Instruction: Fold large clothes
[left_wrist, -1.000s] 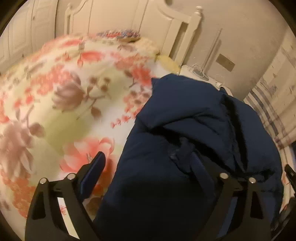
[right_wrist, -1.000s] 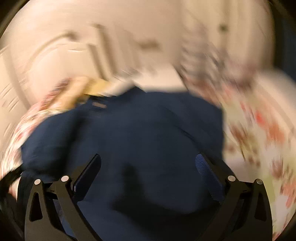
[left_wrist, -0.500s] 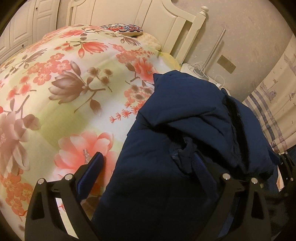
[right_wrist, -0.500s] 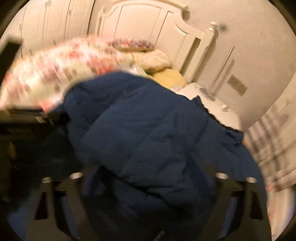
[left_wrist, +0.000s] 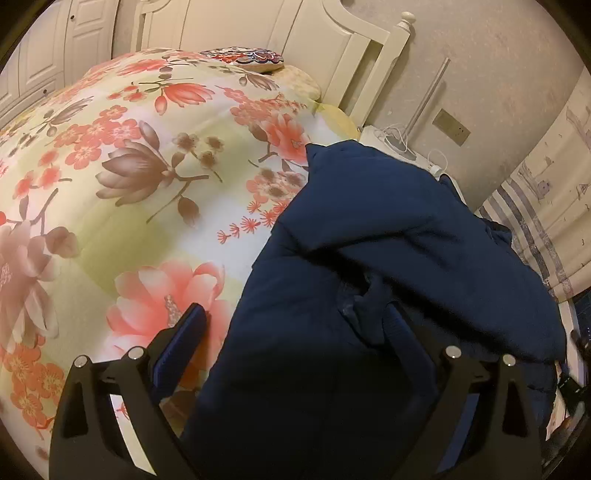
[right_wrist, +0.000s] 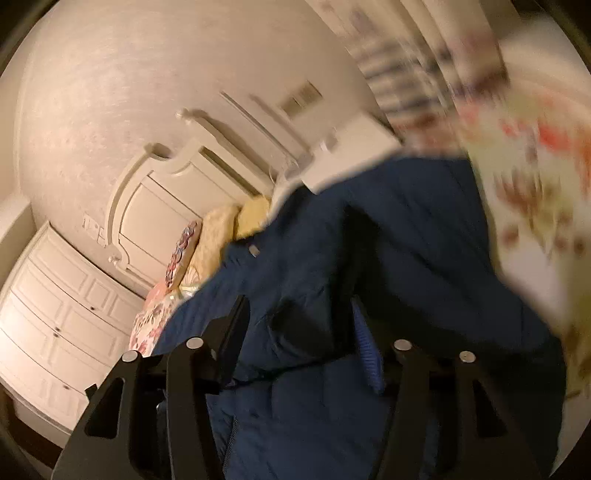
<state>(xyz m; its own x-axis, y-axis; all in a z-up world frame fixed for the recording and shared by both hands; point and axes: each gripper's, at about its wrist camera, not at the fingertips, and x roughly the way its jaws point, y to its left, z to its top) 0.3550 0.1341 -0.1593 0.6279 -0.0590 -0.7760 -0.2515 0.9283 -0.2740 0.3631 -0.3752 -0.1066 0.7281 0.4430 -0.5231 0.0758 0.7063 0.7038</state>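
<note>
A dark blue padded jacket (left_wrist: 388, 258) lies crumpled on the right side of a bed with a floral quilt (left_wrist: 129, 177), its far edge near a white bedside cabinet (left_wrist: 399, 147). The left gripper (left_wrist: 295, 328) stands wide apart: its left finger rests over the quilt just beside the jacket's edge, its right finger sits against a bunched fold, and the pads do not pinch the cloth. The right gripper (right_wrist: 299, 325), seen in a tilted, blurred view, has just been closing and has a thick fold of the jacket (right_wrist: 406, 236) clamped between its fingers.
</note>
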